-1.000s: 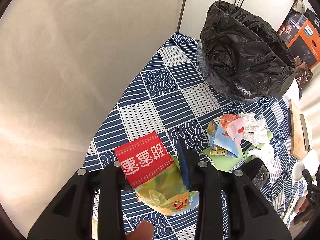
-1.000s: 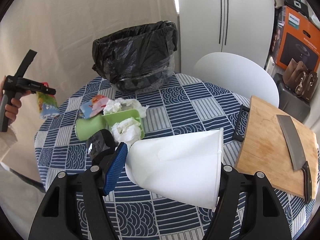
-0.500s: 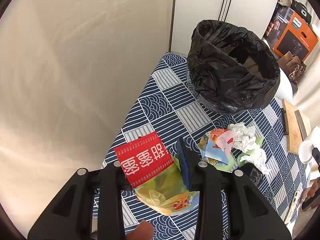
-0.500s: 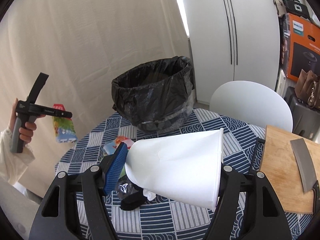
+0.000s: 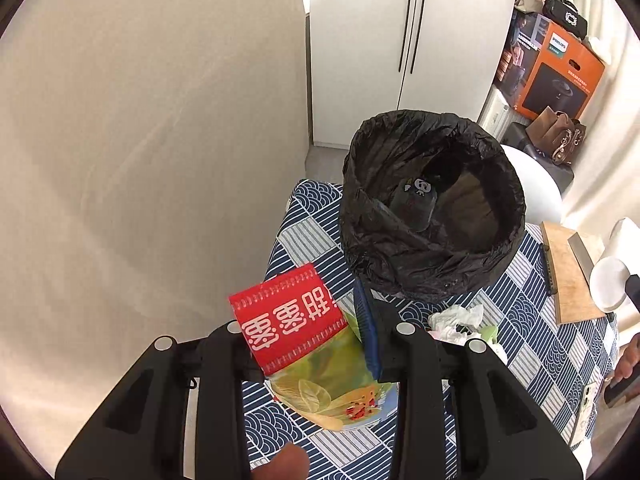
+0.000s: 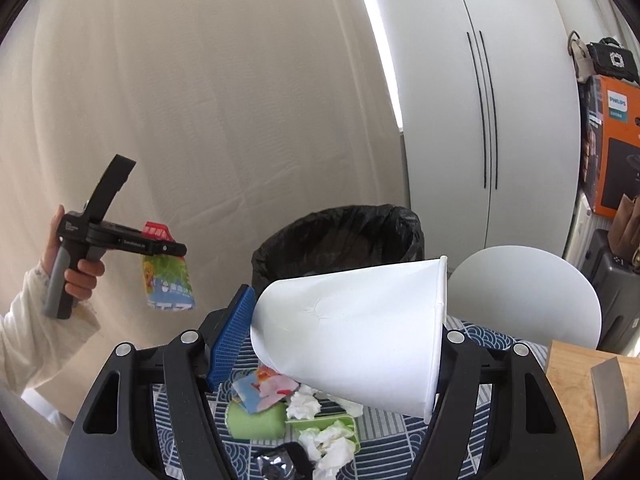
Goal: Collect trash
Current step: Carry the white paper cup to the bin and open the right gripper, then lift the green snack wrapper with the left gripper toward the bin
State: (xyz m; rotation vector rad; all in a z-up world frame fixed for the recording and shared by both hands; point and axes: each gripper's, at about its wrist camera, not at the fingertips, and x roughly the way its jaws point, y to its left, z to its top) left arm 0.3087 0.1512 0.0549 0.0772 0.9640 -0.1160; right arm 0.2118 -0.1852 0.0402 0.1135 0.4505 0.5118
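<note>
I see the table (image 5: 308, 236) under its blue patterned cloth, with the black-lined bin (image 5: 432, 204) standing on it at 1 o'clock in the left view, mouth open and some trash already inside. My right gripper (image 6: 340, 332) is clamped on a white paper cup (image 6: 360, 324) lying sideways, rim toward 3 o'clock, in the air in front of the bin. My left gripper (image 5: 316, 340) is clamped on a red-topped snack bag (image 5: 304, 332) at 7 o'clock of the bin, while loose tissues (image 6: 324, 436) and wrappers (image 6: 264, 390) lie on the table at 6 o'clock below the cup.
</note>
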